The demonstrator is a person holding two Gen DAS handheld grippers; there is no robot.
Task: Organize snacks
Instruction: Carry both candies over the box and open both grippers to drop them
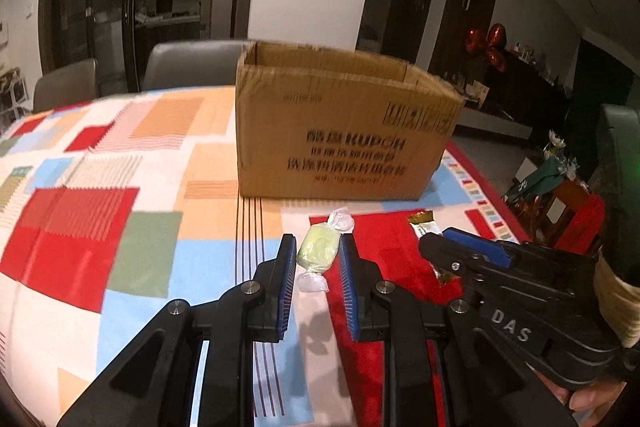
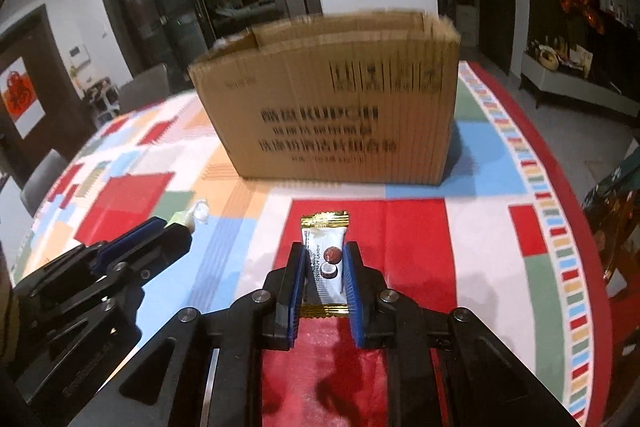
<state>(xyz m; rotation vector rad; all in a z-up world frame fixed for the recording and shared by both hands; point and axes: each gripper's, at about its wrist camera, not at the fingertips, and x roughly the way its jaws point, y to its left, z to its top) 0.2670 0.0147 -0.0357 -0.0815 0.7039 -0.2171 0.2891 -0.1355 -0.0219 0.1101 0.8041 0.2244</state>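
While both grippers sit low over the patchwork-cloth bench [image 1: 100,211], the left gripper [image 1: 318,251] has its jaws around a pale green twist-wrapped candy [image 1: 318,251]. One blue pad touches it, but I can't tell if it's truly clamped. The right gripper [image 2: 323,259] has its jaws pressed on both sides of a white gold-edged candy packet [image 2: 323,259], gripping it. Both snacks are just in front of the open cardboard box [image 1: 336,127], near each other.

Left tool [image 1: 318,251] and right tool [image 2: 324,263] side by side, each clamped shut
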